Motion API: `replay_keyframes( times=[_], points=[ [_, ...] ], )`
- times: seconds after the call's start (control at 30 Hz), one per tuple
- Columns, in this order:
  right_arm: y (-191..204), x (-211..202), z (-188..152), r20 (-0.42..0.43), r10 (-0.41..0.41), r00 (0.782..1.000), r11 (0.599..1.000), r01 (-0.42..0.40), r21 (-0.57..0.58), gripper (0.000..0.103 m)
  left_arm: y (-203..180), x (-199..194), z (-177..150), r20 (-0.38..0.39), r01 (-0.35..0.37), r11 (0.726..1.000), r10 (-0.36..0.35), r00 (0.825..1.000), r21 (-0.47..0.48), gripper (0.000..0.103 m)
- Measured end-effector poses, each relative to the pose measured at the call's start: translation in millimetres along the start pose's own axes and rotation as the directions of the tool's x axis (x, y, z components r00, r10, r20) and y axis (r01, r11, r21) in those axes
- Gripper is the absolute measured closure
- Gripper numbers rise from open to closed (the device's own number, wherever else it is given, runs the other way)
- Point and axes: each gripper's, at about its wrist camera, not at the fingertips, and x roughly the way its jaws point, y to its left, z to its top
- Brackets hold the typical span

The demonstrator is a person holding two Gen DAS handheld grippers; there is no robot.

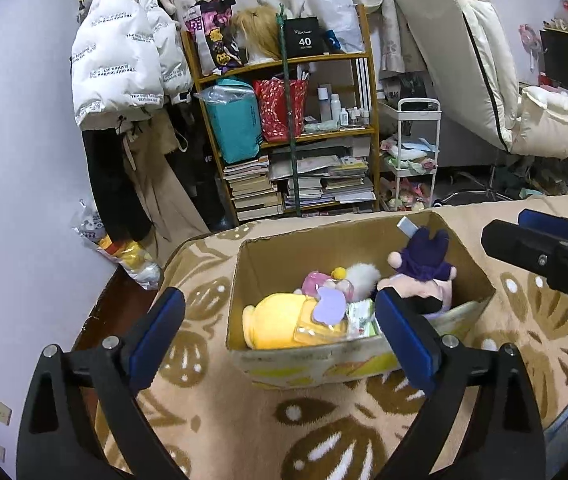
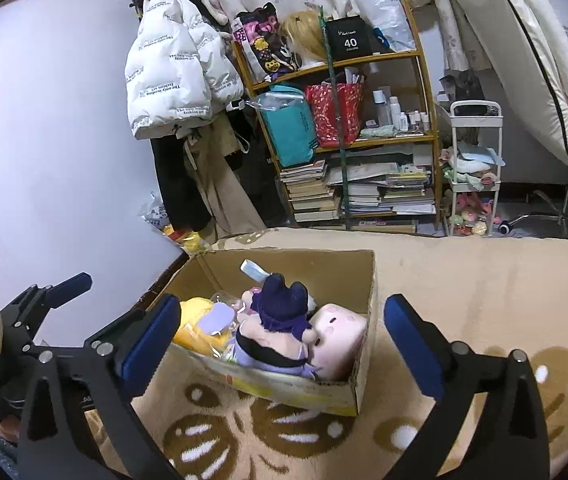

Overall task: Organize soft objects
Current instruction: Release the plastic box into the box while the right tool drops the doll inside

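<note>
Where the patterned beige blanket (image 1: 220,420) covers the surface in front of us, we find the cardboard box (image 1: 244,280) sitting on it, top open, flaps out. Inside we note a yellow plush (image 1: 272,320) at the near left corner, with a lilac tag in clear wrap lying on it. A purple-hooded doll (image 2: 280,320) lies across the middle, face down as far as we can tell. A pink square plush (image 2: 337,340) is pressed against the box's right wall in the right wrist view. A white fluffy toy (image 1: 361,274) lies toward the back, partly covered.

Our left gripper (image 1: 280,336) hovers over the box's near edge, jaws spread wide, nothing between them; its right finger overlaps the doll in view, contact unclear. Our right gripper (image 2: 280,344) is likewise wide and empty, framing the box from the near right side.

Beyond the blanket we log a wooden shelf (image 2: 423,80) stacked with books, bags and bottles. A white puffer jacket (image 1: 120,68) hangs to its left on the wall. A white trolley (image 2: 473,168) stands to its right.
</note>
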Motion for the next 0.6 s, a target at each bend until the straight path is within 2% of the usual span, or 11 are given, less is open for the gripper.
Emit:
replay_keyframes(
  times=[0.2, 0.33, 0.6],
  points=[
    [10, -20, 1, -0.001, -0.052, 0.999, 0.998, 0.052, -0.041, 0.000, 5, -27, -9, 0.005, -0.010, 1.000, 0.010, 1.000, -0.022, 0.007],
    [12, -39, 1, 0.019, -0.061, 0.998, 0.997, 0.062, -0.036, 0.000, 10, -46, -16, 0.023, -0.046, 0.998, 0.046, 0.999, -0.030, 0.007],
    [20, -76, 2, 0.060, -0.084, 0.995, 0.995, 0.087, -0.053, 0.000, 31, -88, -25, 0.046, -0.084, 0.990, 0.090, 0.995, -0.117, 0.007]
  ],
)
